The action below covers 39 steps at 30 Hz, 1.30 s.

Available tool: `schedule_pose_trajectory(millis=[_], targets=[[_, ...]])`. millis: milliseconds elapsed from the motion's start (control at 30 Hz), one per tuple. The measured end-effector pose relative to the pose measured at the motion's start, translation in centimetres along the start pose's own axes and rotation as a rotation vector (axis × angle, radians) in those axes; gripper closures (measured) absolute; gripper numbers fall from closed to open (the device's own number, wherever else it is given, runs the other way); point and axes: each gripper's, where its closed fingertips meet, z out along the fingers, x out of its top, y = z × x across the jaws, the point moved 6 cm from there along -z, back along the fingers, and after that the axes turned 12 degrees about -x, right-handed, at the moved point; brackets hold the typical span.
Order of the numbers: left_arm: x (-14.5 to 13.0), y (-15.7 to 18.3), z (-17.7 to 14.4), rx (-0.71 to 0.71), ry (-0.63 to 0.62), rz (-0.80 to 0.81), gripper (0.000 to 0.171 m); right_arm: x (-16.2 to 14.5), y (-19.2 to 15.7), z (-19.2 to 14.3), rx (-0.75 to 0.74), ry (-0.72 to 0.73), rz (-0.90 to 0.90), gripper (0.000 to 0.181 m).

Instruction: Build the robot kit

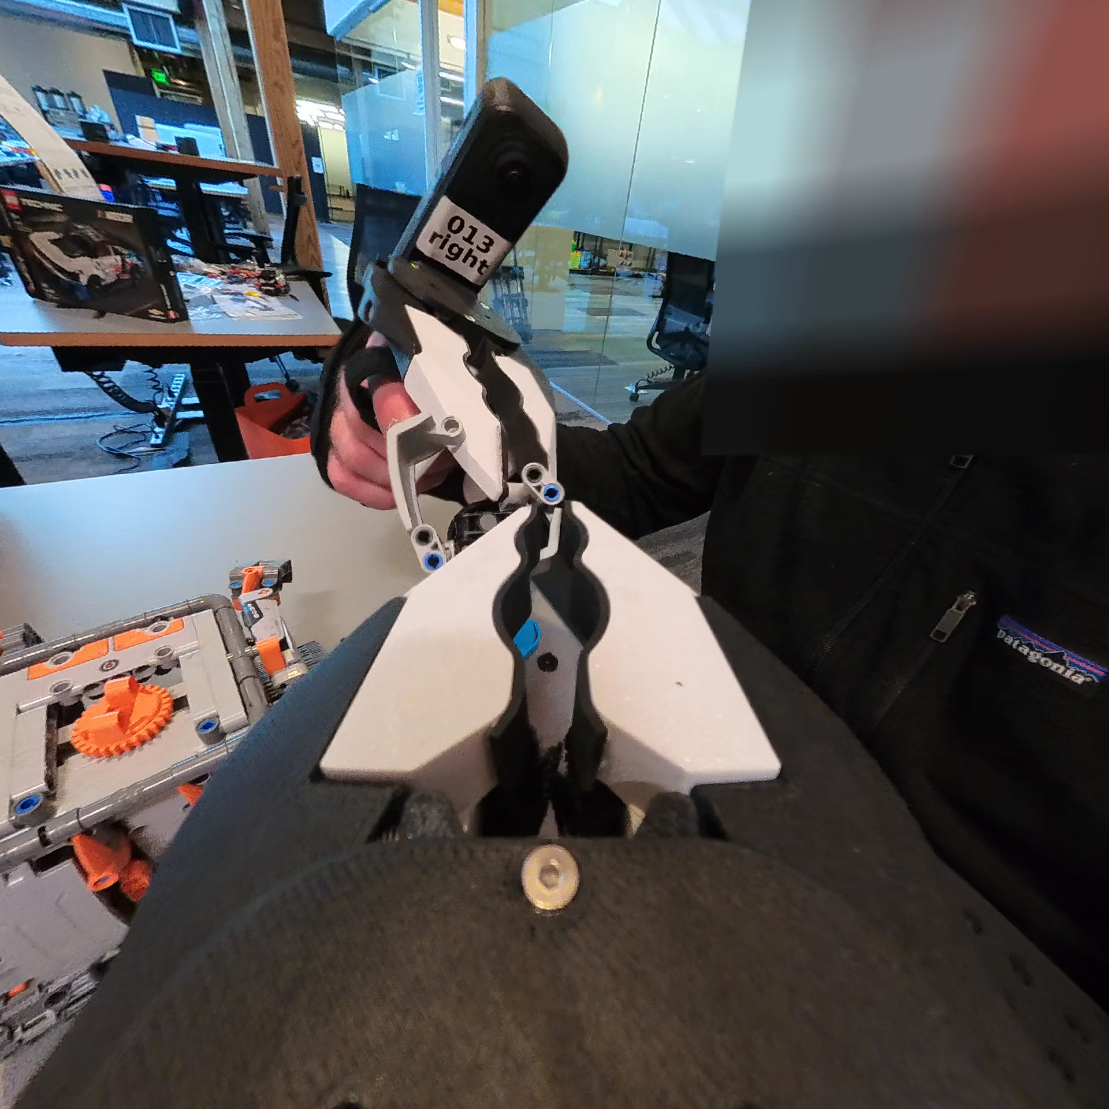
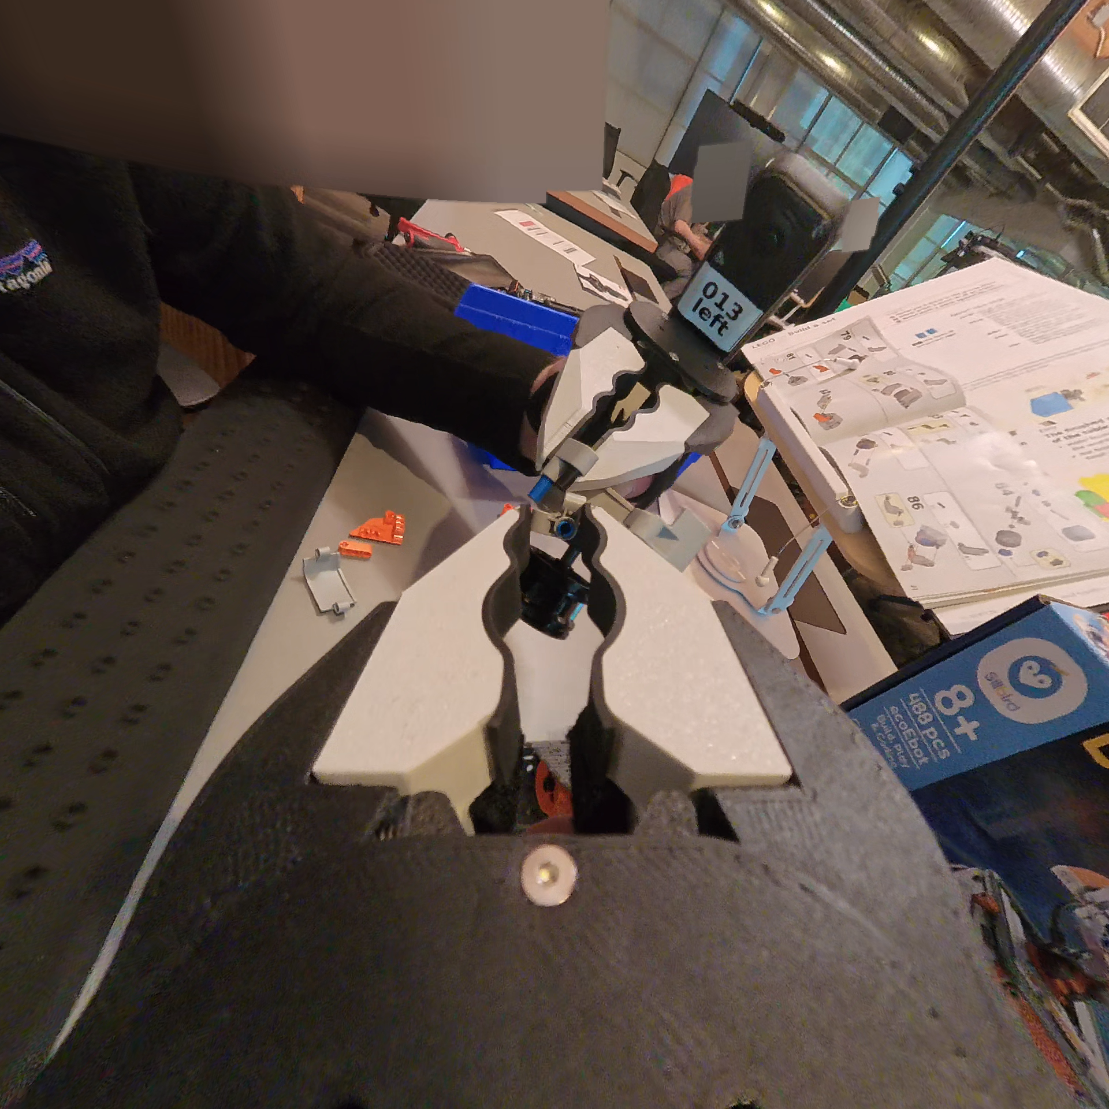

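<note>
My left gripper (image 1: 543, 510) is shut on a small grey sleeve with a blue pin (image 2: 543, 489); a blue bit of it (image 1: 528, 639) shows between the pads. My right gripper (image 2: 552, 522) is shut on a curved light-grey building-brick frame (image 1: 414, 474) with blue pins and a black geared part (image 2: 552, 594) on it. The two grippers meet tip to tip above the white table (image 1: 150, 540). The blue pin touches the frame's end by a blue-pinned hole (image 1: 549, 493). A hand (image 1: 354, 456) holds the right gripper.
A grey and orange brick model (image 1: 120, 690) stands at the lower left. Loose orange pieces (image 2: 378, 531) and a grey curved panel (image 2: 327, 579) lie on the table. An open instruction booklet (image 2: 930, 450) and a blue box (image 2: 990, 690) are at the right. A person in a black jacket (image 1: 900, 600) is close behind. Less than 4 cm separates the two grippers' tips. The grey curved panel (image 2: 327, 579) is about 25 cm from both grippers' fingertips.
</note>
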Motion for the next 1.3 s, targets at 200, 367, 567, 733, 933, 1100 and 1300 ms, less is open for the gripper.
schedule_pose_trajectory(millis=[200, 367, 567, 733, 933, 1100, 1300], targets=[[-0.1, -0.3, -0.2, -0.021, 0.062, -0.021, 0.169, 0.1, -0.5, 0.0, 0.003, -0.004, -0.055, 0.168], [-0.2, -0.8, -0.3, -0.002, 0.071, -0.040, 0.169, -0.1, -0.5, 0.0, -0.045, -0.051, -0.139, 0.168], [-0.6, -1.0, -0.1, -0.023, 0.094, -0.064, 0.169, -0.2, -0.7, -0.3, -0.038, -0.061, -0.181, 0.168], [-0.9, -1.2, -0.5, -0.037, 0.128, -0.088, 0.169, -0.3, -0.9, -0.1, -0.036, -0.068, -0.199, 0.168], [-1.2, -1.5, -0.5, -0.059, 0.166, -0.116, 0.169, -0.4, -1.1, -0.1, -0.030, -0.079, -0.231, 0.168], [-1.4, -1.8, -0.5, -0.059, 0.189, -0.137, 0.169, -0.6, -1.1, 0.0, -0.034, -0.087, -0.241, 0.168], [-1.4, -1.8, -0.4, -0.042, 0.179, -0.136, 0.169, -0.6, -1.2, 0.1, -0.036, -0.094, -0.245, 0.168]])
